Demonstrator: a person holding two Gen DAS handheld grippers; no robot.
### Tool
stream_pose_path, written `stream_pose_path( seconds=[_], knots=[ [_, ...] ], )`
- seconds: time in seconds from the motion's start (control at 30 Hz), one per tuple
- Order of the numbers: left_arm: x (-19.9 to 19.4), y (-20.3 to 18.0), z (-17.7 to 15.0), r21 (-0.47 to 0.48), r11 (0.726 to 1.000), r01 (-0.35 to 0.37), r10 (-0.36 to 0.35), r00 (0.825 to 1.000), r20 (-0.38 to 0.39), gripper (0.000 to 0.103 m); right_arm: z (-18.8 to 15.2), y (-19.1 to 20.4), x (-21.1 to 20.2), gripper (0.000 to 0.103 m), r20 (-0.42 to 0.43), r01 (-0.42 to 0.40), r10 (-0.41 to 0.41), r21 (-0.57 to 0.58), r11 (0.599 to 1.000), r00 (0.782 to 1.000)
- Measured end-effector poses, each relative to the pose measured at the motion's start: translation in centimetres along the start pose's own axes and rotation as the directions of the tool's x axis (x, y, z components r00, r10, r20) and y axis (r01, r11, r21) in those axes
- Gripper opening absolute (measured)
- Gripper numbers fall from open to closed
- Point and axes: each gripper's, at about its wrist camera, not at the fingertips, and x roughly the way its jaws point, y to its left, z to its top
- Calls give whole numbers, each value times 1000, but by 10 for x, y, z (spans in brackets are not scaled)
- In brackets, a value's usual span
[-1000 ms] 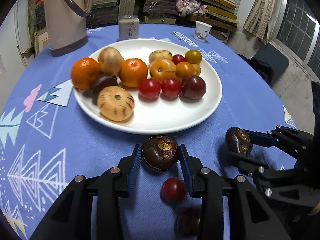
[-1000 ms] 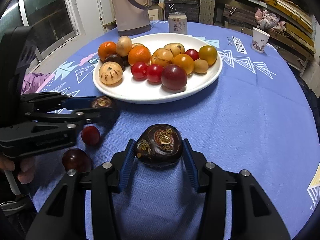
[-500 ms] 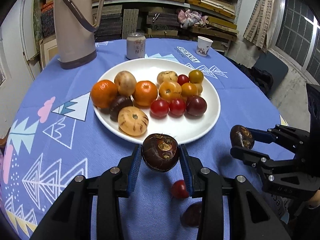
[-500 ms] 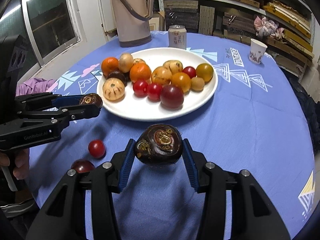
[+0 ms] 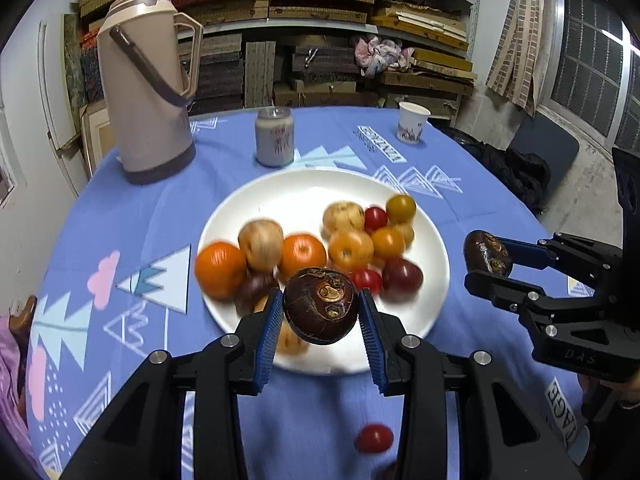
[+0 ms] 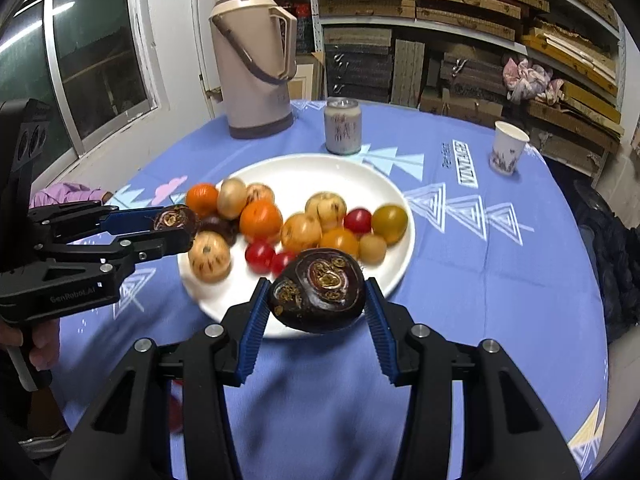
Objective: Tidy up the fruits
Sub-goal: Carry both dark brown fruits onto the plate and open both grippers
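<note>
While tilted down over plate (image 5: 434, 280), both jaws clamp dark fruits (left gripper (image 5: 320, 314), right gripper (image 6: 318, 294)).

The left claw's (image 6: 176, 220) black body reads "GenRobot.AI". The right claw's (image 5: 486, 258) body shows "DAS". Printing on the blue tablecloth (image 6: 480, 264) and the can (image 6: 343, 126) is too unclear to read.

Right claw (image 6: 316, 302) grips dark fruit (image 6: 318, 290) above plate (image 6: 316, 170).
</note>
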Motion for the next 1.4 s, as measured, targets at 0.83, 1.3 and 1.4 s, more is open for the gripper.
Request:
stream_pose_path(
  seconds=[0.83, 1.3, 1.4],
  knots=[
    [88, 17, 60, -25, 999, -39, 37, 997, -61, 39, 61, -21, 106, 47, -81, -5, 6, 23, 1000, 997],
    [67, 15, 59, -30, 995, -98, 99, 995, 12, 85, 50, -16, 93, 65, -72, 10, -9, 20, 1000, 997],
    [55, 15, 50, -41, 994, -99, 100, 995, 16, 85, 43, -12, 80, 72, -61, 24, -23, 17, 1000, 998]
  ],
)
